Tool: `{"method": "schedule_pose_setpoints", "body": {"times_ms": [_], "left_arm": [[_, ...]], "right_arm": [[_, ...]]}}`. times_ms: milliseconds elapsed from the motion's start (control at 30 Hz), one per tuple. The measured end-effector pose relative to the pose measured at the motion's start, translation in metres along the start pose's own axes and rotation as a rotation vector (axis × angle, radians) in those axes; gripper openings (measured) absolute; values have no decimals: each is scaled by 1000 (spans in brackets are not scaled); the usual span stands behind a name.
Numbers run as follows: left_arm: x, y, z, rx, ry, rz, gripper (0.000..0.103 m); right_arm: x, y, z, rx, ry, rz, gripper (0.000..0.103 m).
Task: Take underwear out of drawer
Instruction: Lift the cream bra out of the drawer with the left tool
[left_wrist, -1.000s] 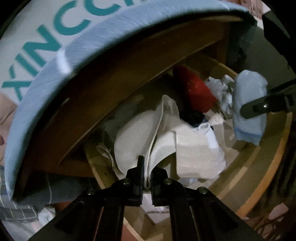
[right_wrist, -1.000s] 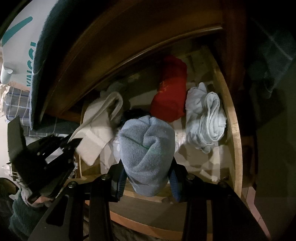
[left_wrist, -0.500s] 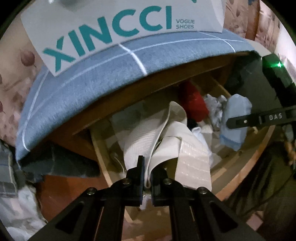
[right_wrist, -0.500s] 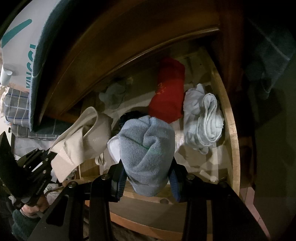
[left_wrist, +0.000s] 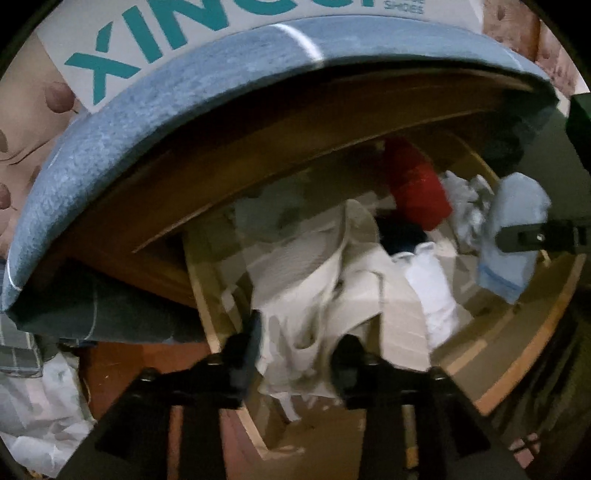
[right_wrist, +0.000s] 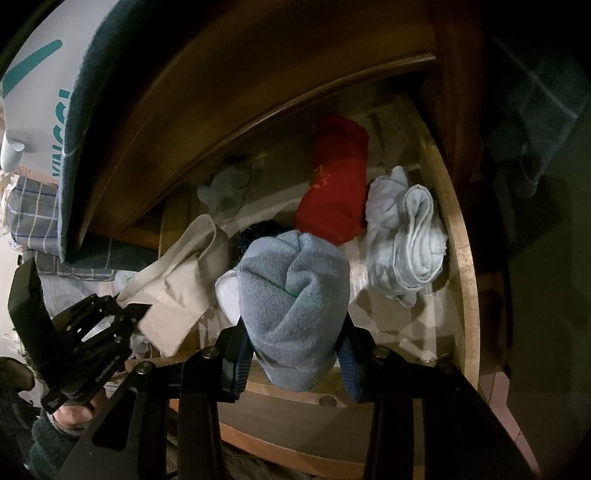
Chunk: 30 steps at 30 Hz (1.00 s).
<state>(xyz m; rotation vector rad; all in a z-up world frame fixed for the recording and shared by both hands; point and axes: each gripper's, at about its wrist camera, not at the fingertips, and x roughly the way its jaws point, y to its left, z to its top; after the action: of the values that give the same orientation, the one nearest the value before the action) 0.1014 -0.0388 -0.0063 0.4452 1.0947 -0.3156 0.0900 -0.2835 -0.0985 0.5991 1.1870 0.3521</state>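
Left wrist view: my left gripper (left_wrist: 295, 343) is opening around limp cream underwear (left_wrist: 332, 295). My right gripper (right_wrist: 293, 354) clamps soft grey-blue underwear (right_wrist: 295, 295) mid-roll; it should lift lightly.

The open wooden drawer (right_wrist: 460, 258) held a rolled red cloth (right_wrist: 334, 184) and a crumpled pale blue garment (right_wrist: 406, 240). A cream ribbed underwear piece (left_wrist: 325, 280) hung loosely over its left edge.
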Motion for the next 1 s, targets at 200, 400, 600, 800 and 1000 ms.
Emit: {"method": "schedule_pose_setpoints", "body": {"times_ms": [200,400,600,800,1000], "left_arm": [[15,-1,5,9,27,29,47],[27,6,3,-35,45,-35,42],[21,3,3,-22,42,-47,13],[3,9,1,-42,15,-47,9],[-27,15,1,-67,-19,-58,9]], "right_arm": [[0,0,0,2,-1,-3,38],[0,0,-1,6,0,-2,38],[-1,0,0,5,1,-3,38],[-1,-1,0,7,-3,-6,38],[-1,0,-1,4,-3,-14,38]]}}
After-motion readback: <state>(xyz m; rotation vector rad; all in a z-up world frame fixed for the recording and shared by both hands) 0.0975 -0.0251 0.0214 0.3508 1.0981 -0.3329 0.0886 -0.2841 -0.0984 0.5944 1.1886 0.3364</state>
